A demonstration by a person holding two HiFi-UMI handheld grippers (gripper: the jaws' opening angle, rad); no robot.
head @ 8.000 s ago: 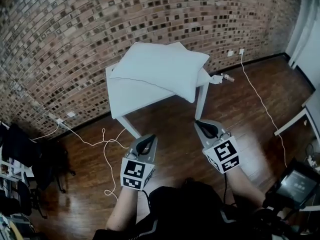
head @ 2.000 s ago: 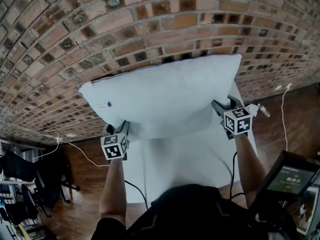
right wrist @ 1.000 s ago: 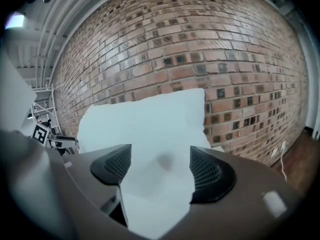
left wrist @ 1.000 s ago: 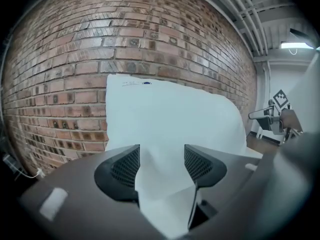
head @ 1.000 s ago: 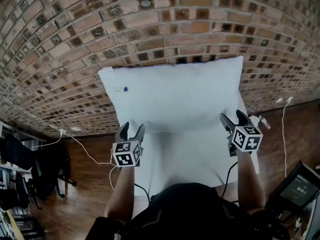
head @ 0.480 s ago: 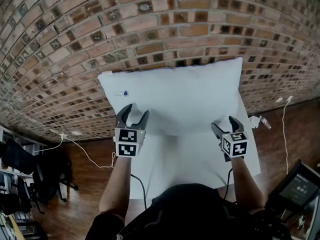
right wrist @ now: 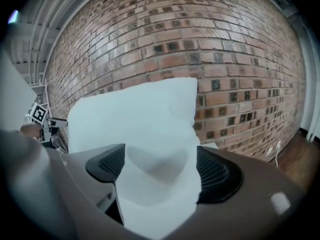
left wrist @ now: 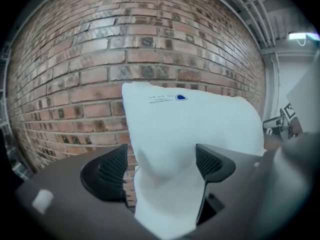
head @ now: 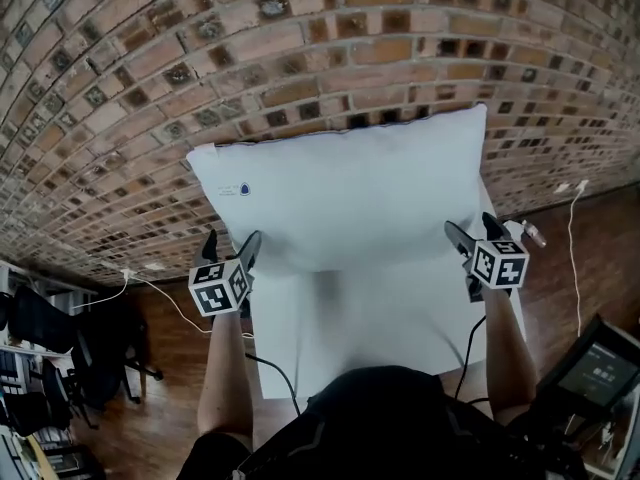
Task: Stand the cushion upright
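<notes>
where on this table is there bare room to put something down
Free: the white table from the bottom edge of the cushion to the near side, between the two grippers. Crowded: the cushion's lower corners, each between the jaws of the left gripper or right gripper, which have just been opening.
</notes>
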